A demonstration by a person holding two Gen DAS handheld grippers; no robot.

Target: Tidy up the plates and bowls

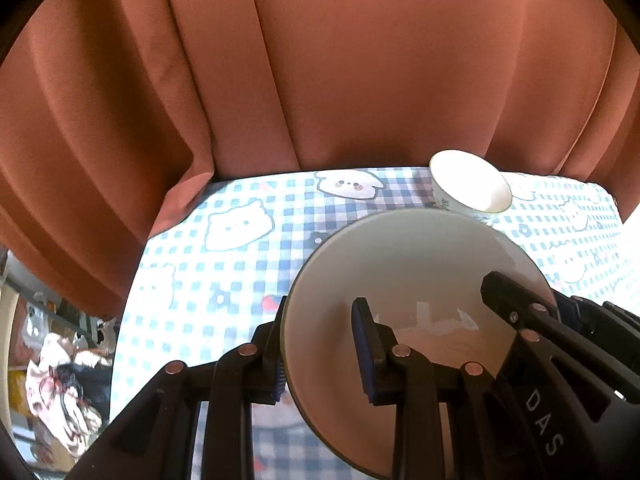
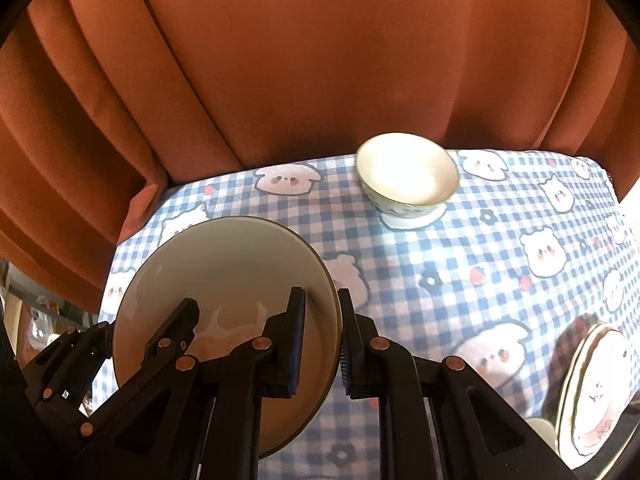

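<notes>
plate (image 1: 400, 280), plain and pale with a thin dark rim, sits nearest the cameras, pinched on opposite edges by both tools and tilted with its face toward the lenses, with the tablecloth (image 1: 240, 272) showing below it. the left gripper (image 1: 320, 344) is clamped on the plate's rim at about 9 o'clock in the left wrist view, one blue pad inside the dish and one behind the edge. the right gripper (image 2: 322, 344) is clamped on the opposite rim, at roughly 3 o'clock on the plate in the right wrist view, again one pad on each side. each view shows the other gripper's black fingers reaching across the dish. at 4 o'clock in the right wrist view, at the table's near edge, a decorated plate (image 2: 596, 392) with a gold-lined rim is partly cut off by the frame. farther off, at 1 o'clock, a small white bowl (image 2: 408, 172) stands upright on its foot on the blue-checked cloth printed with bears, well apart from the held plate. beyond the table's far edge hangs a rust-brown curtain (image 2: 320, 60) in broad folds.
</notes>
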